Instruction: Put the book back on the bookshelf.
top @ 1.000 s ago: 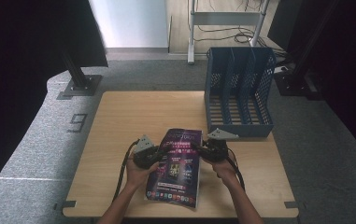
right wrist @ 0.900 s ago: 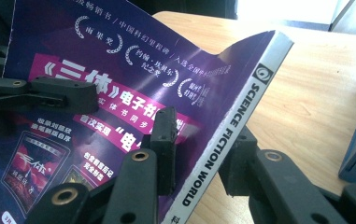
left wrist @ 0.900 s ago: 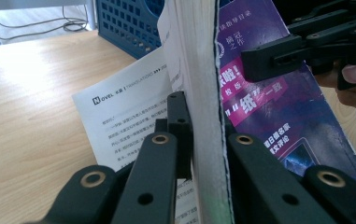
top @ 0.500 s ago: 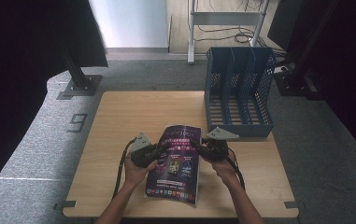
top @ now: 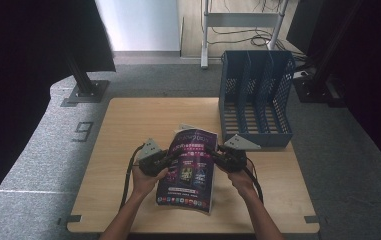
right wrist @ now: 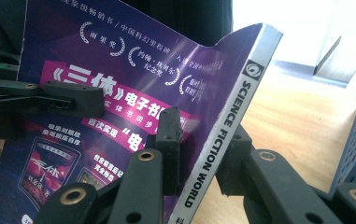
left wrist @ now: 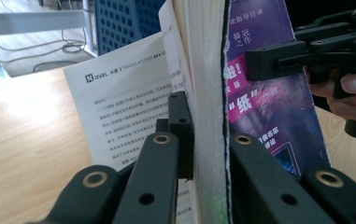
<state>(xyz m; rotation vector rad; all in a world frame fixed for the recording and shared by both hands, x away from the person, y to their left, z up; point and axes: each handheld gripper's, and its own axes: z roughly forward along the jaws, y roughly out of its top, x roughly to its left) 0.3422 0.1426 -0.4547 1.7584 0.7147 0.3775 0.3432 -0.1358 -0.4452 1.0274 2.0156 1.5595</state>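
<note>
Since a second ago you have tipped the magazine (top: 188, 167) up off the worktop (top: 128, 125): its far edge has risen and swung toward the blue file rack (top: 255, 100), while its near edge looks to stay low, though the high view is too small to say whether it touches the wood. That suggests the lift is under way and that slotting the magazine upright into a rack compartment comes next.

Your left hand-held gripper (left wrist: 203, 144) is pinched on the magazine's open page edge, one jaw on the purple cover, the other on the inside pages, with a loose printed page (left wrist: 129, 107) fanning free beyond it. Your right hand-held gripper (right wrist: 199, 140) is clamped across the spine, jaws either side of the "SCIENCE FICTION WORLD" lettering.

So the magazine hangs between the two hand-held grippers, cover facing you, just short of the rack's front. Mind the loose page: it could catch on the rack wall.
</note>
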